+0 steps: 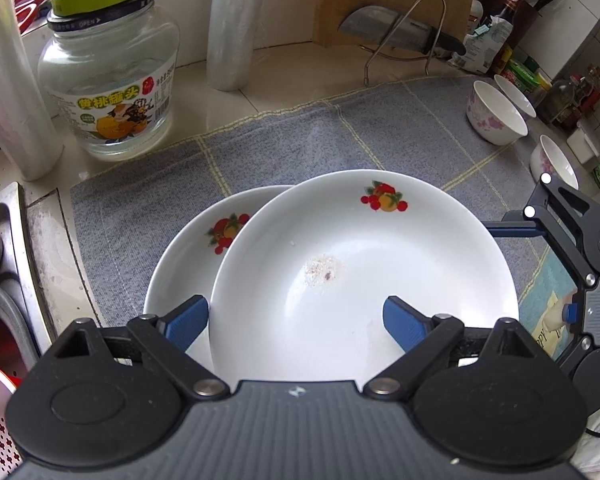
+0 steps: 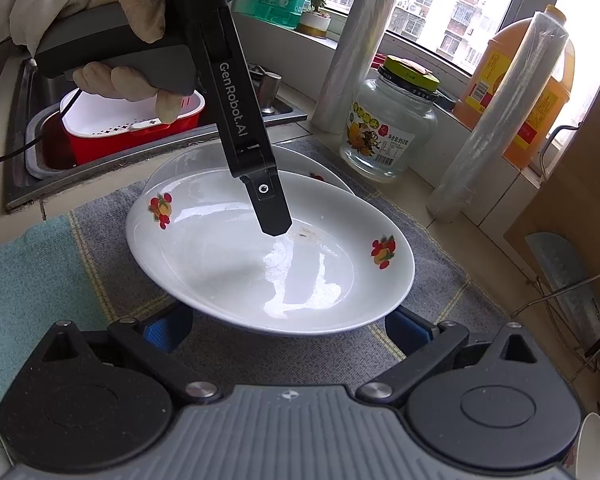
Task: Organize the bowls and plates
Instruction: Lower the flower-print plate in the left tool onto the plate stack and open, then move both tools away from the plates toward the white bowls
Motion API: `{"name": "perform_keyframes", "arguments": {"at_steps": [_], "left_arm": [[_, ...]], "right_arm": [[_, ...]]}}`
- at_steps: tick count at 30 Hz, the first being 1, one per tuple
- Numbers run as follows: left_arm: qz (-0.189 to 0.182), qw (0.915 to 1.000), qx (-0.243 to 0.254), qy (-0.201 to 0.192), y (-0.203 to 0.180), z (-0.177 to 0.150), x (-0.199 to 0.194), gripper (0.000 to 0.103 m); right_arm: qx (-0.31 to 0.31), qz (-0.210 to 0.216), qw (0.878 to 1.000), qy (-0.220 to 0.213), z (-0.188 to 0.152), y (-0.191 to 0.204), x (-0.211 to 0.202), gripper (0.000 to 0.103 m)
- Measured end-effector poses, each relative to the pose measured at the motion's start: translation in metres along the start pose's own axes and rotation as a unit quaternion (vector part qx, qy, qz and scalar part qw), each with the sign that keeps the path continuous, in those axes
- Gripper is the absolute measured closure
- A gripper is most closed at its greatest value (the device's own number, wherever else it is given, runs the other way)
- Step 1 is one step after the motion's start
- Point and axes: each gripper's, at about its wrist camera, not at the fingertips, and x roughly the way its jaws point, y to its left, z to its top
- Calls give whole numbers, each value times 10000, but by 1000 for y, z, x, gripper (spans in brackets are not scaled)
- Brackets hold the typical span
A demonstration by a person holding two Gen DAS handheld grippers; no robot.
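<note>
Top plate tilted on lower plate, L gripper spread, R gripper spread

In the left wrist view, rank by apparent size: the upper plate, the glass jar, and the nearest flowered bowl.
1. upper plate, largest, though nearest the camera.
2. glass jar.
3. flowered bowl, smallest, though farthest away.

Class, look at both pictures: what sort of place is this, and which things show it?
Most likely a home kitchen counter: a steel sink, a cleaver in a wire rack, and white fruit-patterned plates on a cloth mat.
</note>
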Motion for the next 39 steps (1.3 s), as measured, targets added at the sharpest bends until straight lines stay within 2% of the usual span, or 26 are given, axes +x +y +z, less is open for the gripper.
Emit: {"name": "perform_keyframes", "arguments": {"at_steps": [33, 39], "left_arm": [[83, 9992, -212, -326, 5, -11, -14, 8], [304, 9974, -286, -581, 4, -15, -22, 8]], "right_arm": [[-27, 59, 10000, -7, -1, 4, 0, 0], [17, 14, 10000, 11, -2, 4, 0, 0]]}}
